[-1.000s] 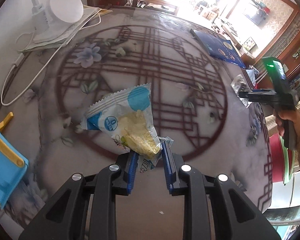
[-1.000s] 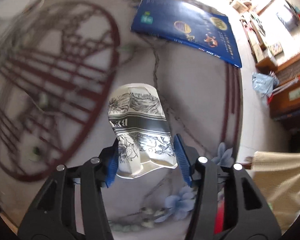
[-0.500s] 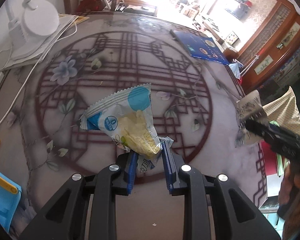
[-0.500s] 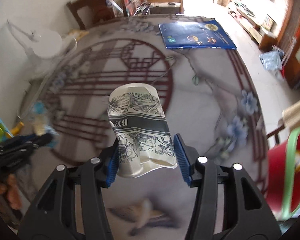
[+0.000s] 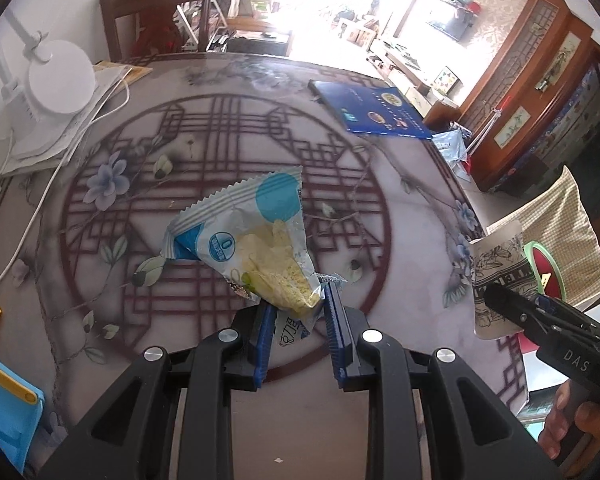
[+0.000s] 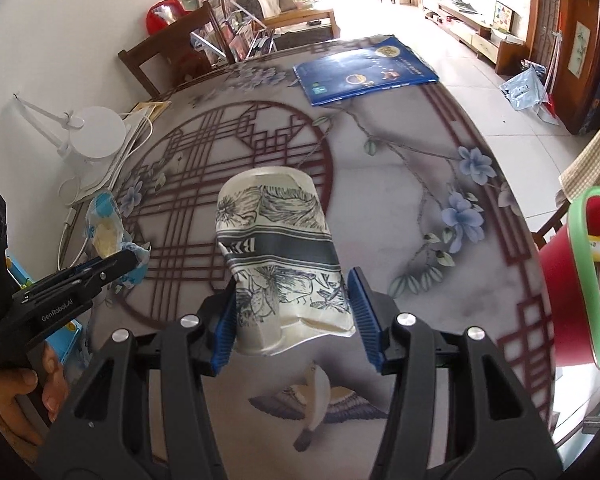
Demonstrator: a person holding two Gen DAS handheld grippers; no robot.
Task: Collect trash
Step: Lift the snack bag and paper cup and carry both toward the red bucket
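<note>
Left gripper (image 5: 296,316): its blue pads pinch the lower corner of the snack wrapper (image 5: 248,240), which hangs in the air above the table (image 5: 400,200).
Right gripper (image 6: 292,312): it is pressed on the crushed paper cup (image 6: 278,248), one pad on each side of the cup; the cup is also lifted off the table.
Snack wrapper: half open, with yellow crumbs inside, and its open part points away from the left gripper.
Red bin (image 6: 568,300): it stands just beyond the table edge, on the right gripper's side; some trash seems to be already inside.
Other things: a blue booklet (image 6: 364,68) lies at the far side of the table, a white lamp (image 6: 96,132) at the wall side.
Risk one: the wrapper is held only by a small corner, so a quick swing toward the bin can make it slip, or shake crumbs onto the table.
Risk two: the cup is soft and already dented; it can twist between the pads and fall short of the bin.
</note>
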